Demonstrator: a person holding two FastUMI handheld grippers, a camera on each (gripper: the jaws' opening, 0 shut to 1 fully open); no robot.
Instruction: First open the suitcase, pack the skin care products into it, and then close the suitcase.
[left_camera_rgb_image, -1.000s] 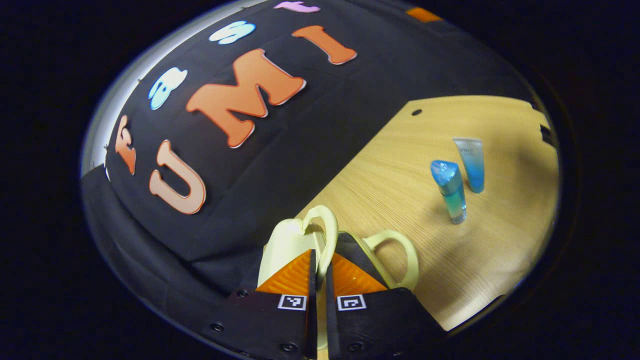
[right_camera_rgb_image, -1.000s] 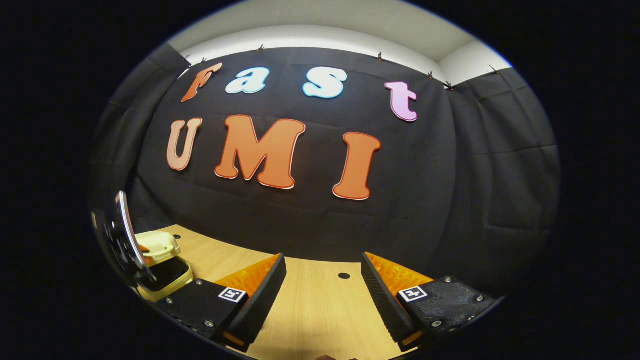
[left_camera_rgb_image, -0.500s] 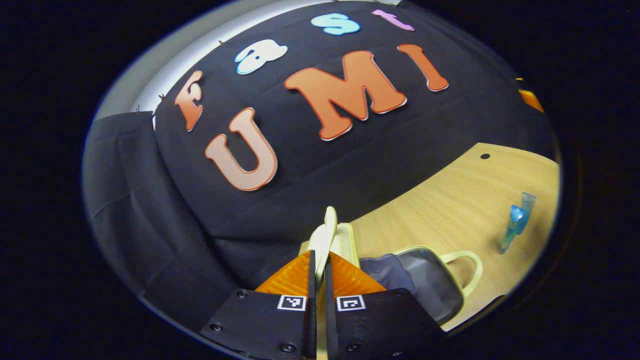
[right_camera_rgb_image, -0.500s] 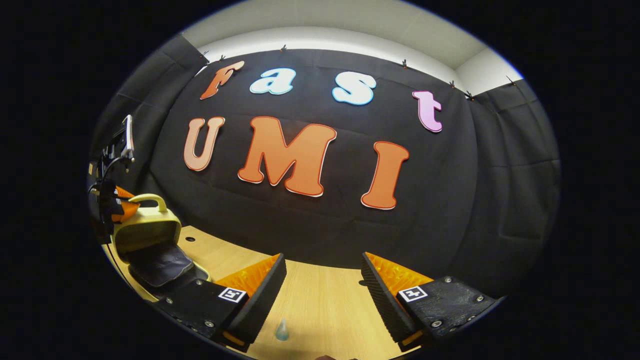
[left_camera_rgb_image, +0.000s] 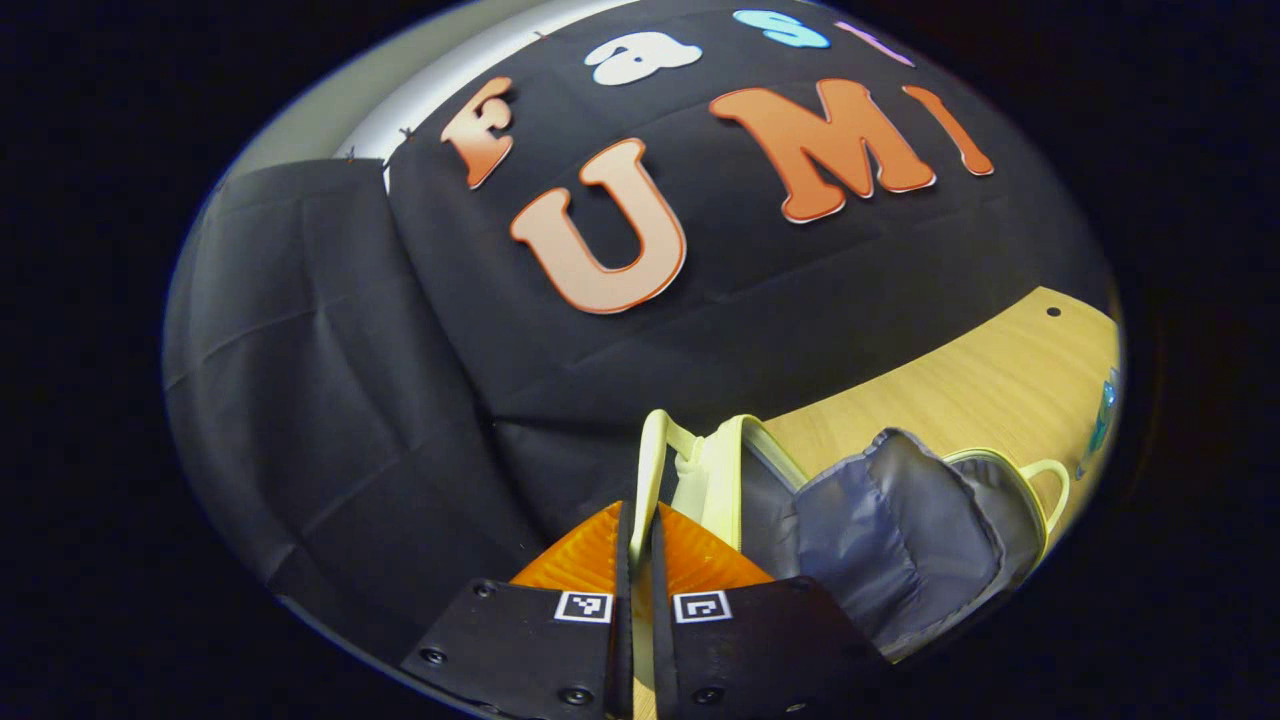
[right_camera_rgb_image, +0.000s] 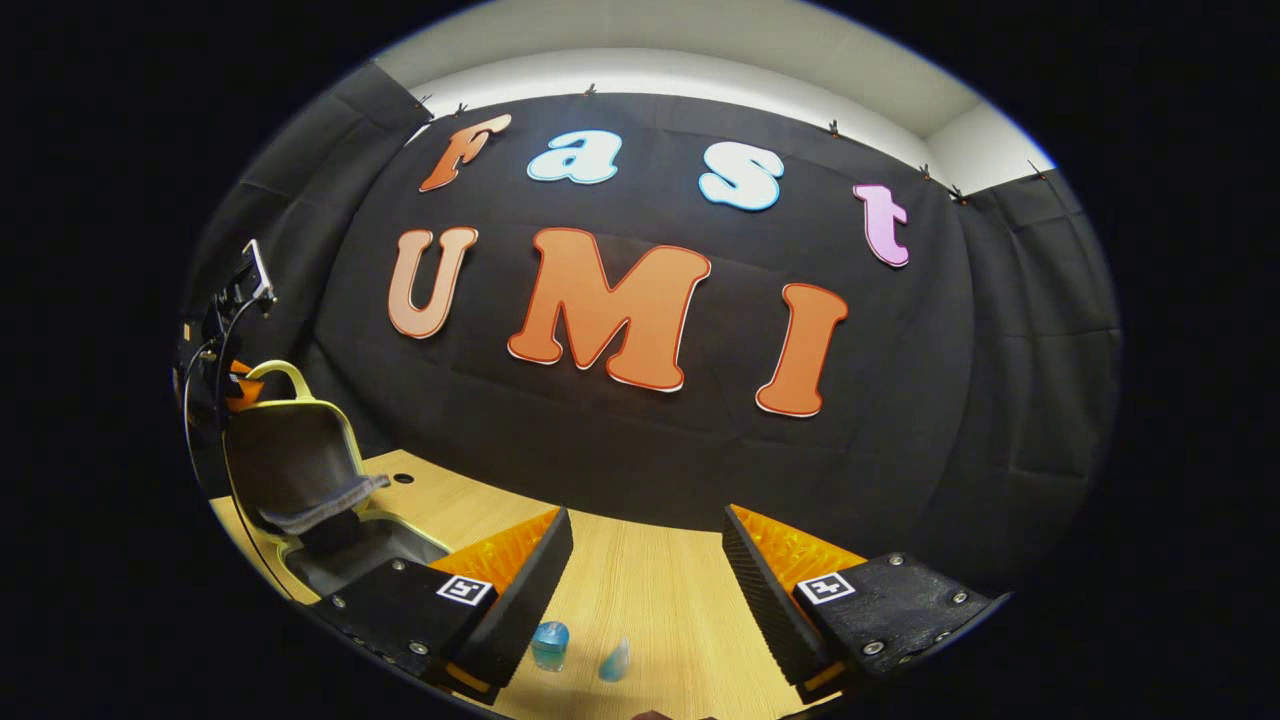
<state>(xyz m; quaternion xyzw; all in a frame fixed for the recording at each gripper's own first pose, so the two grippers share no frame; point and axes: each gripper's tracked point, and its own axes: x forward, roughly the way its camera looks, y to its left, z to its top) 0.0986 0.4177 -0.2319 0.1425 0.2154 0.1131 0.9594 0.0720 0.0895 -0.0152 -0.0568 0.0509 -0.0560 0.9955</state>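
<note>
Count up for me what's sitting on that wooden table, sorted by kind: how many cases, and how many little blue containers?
Pale yellow suitcase, lid raised: 1
Blue skin care bottle with a cap: 1
Blue skin care tube: 1
Total: 3 things on the table

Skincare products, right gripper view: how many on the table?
2: blue-capped bottle beside the left finger, tube just right of it, both low between the right gripper's fingers. More may be hidden.
</note>
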